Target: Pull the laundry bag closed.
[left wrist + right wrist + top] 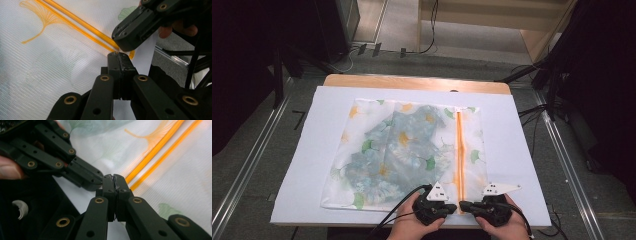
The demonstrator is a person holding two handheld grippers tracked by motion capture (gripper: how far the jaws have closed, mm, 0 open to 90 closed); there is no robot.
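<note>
Both tongs, left gripper (451,207) and right gripper (465,205), sit closed tip-to-tip at the orange zipper (460,150) end of the white leaf-printed mesh laundry bag (377,160); whether they pinch it, I cannot tell. Thin mesh could slip free.

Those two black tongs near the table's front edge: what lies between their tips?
In the high view, the near end of the mesh bag's orange zipper lies between the left tongs and right tongs, both shut.

White sheet (522,150) covers a wooden table (412,81); grey floor w/ metal rails (247,165) either side, black cables (537,112) at right, prob. stand legs (282,75) behind.
</note>
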